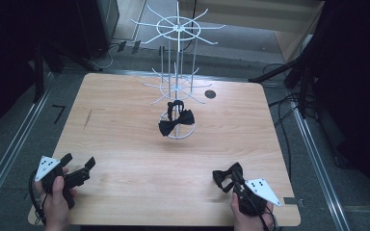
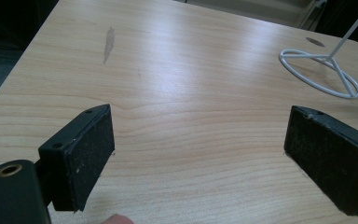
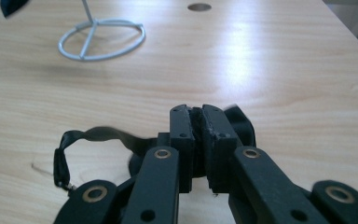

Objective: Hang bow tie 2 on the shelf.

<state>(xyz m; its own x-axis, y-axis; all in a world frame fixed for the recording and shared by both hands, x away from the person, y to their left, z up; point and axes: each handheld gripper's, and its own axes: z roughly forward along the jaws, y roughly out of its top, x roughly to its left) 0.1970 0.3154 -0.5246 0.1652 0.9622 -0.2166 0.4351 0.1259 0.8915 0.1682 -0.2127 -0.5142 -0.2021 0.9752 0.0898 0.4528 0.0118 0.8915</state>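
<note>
A black bow tie (image 1: 225, 176) lies near the table's front right, and my right gripper (image 1: 237, 181) is shut on it. In the right gripper view the jaws pinch black fabric, the right gripper (image 3: 198, 112) holding the bow tie (image 3: 240, 126) with its strap (image 3: 81, 140) looping out to the left. Another black bow tie (image 1: 176, 121) hangs on the white wire rack (image 1: 177, 72) at the table's middle back. My left gripper (image 1: 79, 163) rests at the front left; seen close up, the left gripper (image 2: 198, 144) stands open over bare wood.
The rack's round wire base (image 3: 101, 39) stands on the wooden table (image 1: 125, 144). A dark round hole (image 1: 210, 94) sits in the tabletop right of the rack. Cables and dark stands surround the table on the floor.
</note>
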